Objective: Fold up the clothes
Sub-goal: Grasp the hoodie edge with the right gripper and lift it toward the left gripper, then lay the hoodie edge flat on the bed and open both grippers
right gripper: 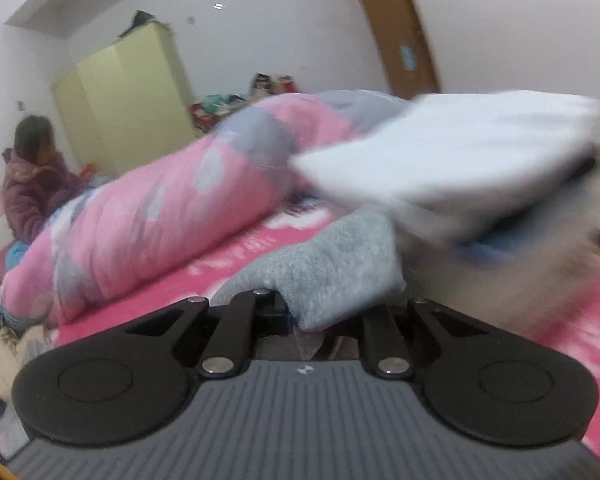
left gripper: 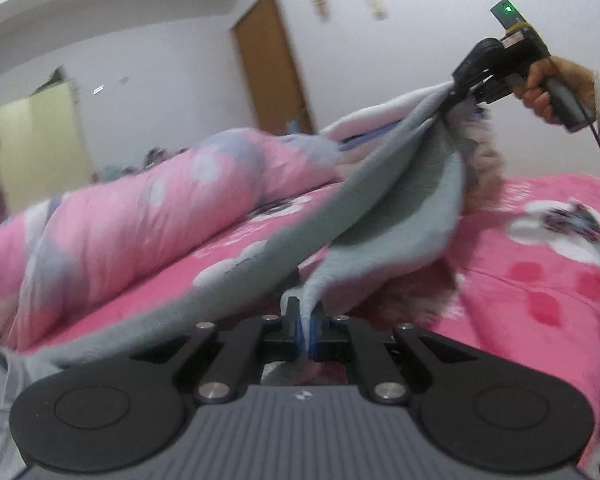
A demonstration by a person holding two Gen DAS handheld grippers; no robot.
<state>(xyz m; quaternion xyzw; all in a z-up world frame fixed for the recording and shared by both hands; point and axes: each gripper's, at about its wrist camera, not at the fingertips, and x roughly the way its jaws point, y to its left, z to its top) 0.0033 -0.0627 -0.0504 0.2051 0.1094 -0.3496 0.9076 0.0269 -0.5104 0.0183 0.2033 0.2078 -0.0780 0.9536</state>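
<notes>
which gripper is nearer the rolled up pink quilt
Left, as far as the pictures show. The left gripper grips the grey garment beside the quilt; the right gripper holds it farther off.

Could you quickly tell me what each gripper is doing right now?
Left gripper: shut on the grey garment.
Right gripper: shut on the same grey garment.

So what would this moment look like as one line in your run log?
task: fold clothes | left gripper: shut on grey garment | right gripper: shut on grey garment | garment: held above pink bed

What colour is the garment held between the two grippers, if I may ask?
Grey; the garment shows best in the left wrist view.
</notes>
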